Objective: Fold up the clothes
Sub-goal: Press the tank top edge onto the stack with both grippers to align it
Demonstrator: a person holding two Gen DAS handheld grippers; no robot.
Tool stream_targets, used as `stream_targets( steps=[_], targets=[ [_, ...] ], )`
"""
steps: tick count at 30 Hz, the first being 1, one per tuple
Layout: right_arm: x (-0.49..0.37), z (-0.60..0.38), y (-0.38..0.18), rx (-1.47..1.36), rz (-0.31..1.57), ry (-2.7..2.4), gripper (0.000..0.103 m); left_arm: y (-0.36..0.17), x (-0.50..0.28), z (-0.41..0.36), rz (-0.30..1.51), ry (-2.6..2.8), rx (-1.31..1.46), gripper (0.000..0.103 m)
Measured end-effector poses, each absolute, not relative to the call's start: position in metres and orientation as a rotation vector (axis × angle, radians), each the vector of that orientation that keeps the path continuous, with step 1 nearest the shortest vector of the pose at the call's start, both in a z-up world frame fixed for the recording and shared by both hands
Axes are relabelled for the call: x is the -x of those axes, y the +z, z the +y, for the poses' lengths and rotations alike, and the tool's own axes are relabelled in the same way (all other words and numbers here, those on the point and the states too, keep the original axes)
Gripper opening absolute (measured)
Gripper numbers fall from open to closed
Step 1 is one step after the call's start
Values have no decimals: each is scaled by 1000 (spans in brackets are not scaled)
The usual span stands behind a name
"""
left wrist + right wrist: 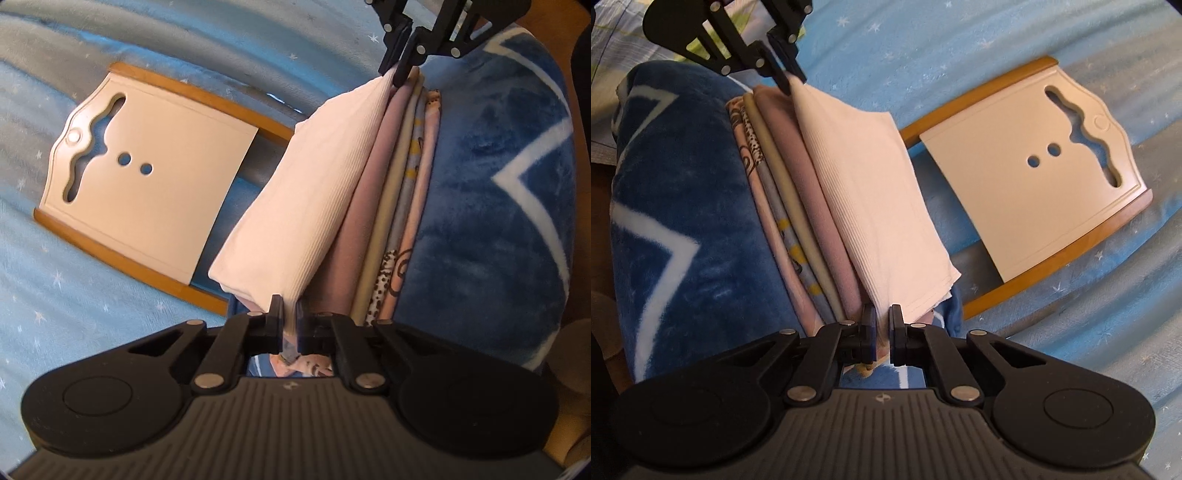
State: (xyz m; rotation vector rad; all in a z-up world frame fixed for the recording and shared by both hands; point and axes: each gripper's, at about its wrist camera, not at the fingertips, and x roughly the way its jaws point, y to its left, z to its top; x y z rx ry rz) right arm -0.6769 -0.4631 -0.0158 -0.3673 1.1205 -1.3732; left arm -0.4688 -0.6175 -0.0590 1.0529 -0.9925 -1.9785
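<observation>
I had both tongs on the folded cream garment (295,192) at this moment, one at each end of its upper edge: my left tongs (290,325) were pinched down on the near corner, and my right tongs (882,325) were closed on the opposite corner, with only a narrow gap between the pads where the cloth passed through. The garment was already a neat rectangle, so I judged the folding done and the step in hand to be setting it onto the stack of folded clothes (402,206) that lay against the dark blue plush blanket (498,184) on the bed. It rested on top of that pile, its far side drooping toward the folding board (147,177). The next move, as I read it, called for lowering both ends evenly, squaring the edge with the mauve piece beneath, then letting go together (a lopsided release would slump the fold). The cream fabric was finely ribbed knit, soft and limp; the board was smooth, rigid cream plastic with amber rails and a wavy handle slot; the light blue star-print bedsheet (960,44) looked fleecy.
</observation>
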Motion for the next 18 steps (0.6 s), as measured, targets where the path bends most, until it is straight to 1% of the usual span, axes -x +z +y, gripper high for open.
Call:
stream_targets(
  steps=[5, 10, 15, 18],
  targets=[
    [677, -462, -20, 351, 1124, -1372, 4, -65, 470, -620, -945, -1986, -1048, 4],
    [674, -457, -12, 349, 1084, -1381, 4, -63, 468, -623, -950, -1983, -1041, 5],
    [676, -461, -22, 329, 1126, -1373, 4, -70, 467, -619, -984, -1965, -1045, 5],
    [675, -460, -20, 315, 1116, -1382, 4, -66, 463, -618, -917, -1971, -1022, 6]
  ],
)
